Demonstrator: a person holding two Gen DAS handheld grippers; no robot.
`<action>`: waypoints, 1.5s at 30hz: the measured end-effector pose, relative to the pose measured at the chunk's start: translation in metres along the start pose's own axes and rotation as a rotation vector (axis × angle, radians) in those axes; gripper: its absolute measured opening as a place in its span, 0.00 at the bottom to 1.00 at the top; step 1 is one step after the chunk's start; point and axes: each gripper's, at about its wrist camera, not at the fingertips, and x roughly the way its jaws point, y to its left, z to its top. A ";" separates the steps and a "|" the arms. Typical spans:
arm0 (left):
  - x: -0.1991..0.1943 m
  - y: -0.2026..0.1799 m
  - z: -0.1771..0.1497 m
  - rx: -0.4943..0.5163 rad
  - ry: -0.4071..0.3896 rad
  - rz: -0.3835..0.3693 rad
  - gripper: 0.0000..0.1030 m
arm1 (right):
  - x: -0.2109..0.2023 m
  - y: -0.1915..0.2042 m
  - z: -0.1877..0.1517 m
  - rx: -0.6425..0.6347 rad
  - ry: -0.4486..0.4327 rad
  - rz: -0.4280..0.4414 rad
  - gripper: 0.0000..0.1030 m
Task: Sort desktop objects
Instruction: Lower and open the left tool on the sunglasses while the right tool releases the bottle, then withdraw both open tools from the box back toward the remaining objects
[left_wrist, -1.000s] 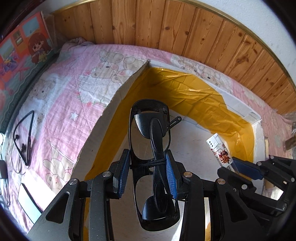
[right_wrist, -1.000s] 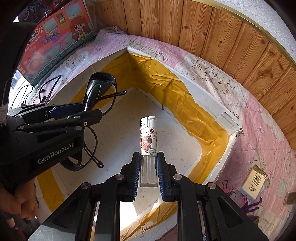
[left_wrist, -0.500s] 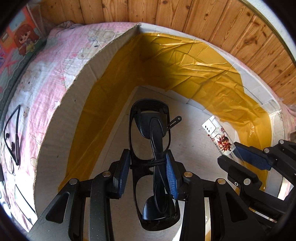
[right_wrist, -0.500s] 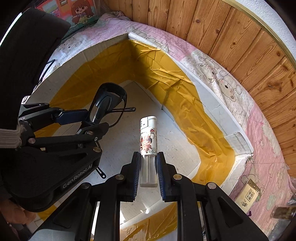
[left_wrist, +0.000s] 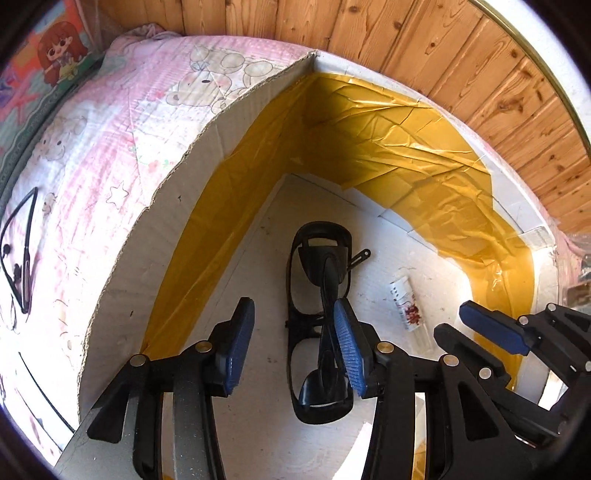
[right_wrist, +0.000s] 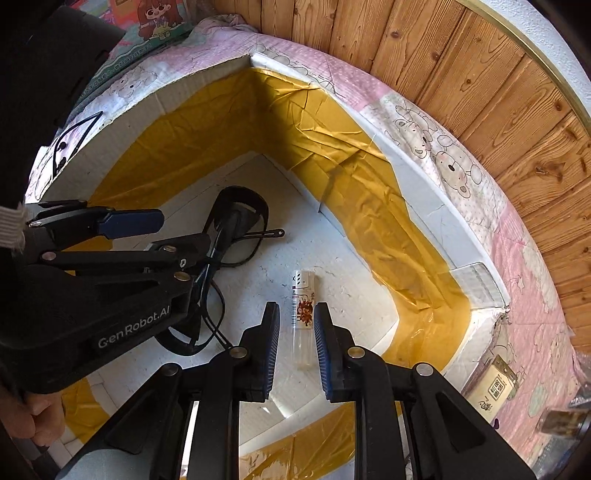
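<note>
Black folded glasses (left_wrist: 320, 314) lie on the white floor of the cardboard box (left_wrist: 177, 192); they also show in the right wrist view (right_wrist: 236, 225). My left gripper (left_wrist: 293, 345) is open above them, its right pad beside the frame. A white lighter with a cartoon print (right_wrist: 303, 314) lies on the box floor, also in the left wrist view (left_wrist: 408, 314). My right gripper (right_wrist: 295, 343) is open, its pads on either side of the lighter without touching it. Both grippers are inside the box.
The box walls are lined with yellow tape (right_wrist: 354, 177). The box stands on a pink bear-print cloth (left_wrist: 110, 129). Black neckband earphones (left_wrist: 18, 258) lie on the cloth at the left. A small tan card (right_wrist: 496, 386) lies right of the box. A wooden wall (right_wrist: 461, 74) stands behind.
Both grippers have opened. The glasses and the lighter have left the pads and now lie on the box floor. Both grippers have moved lower into the box.
</note>
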 end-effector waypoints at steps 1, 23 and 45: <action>-0.003 -0.001 0.000 -0.001 -0.004 -0.004 0.46 | -0.002 0.001 -0.001 -0.001 -0.001 0.001 0.20; -0.070 -0.031 -0.024 0.133 -0.113 0.015 0.46 | -0.064 0.010 -0.040 0.012 -0.064 0.002 0.23; -0.122 -0.017 -0.083 0.170 -0.193 0.073 0.46 | -0.115 0.061 -0.077 -0.074 -0.132 -0.021 0.29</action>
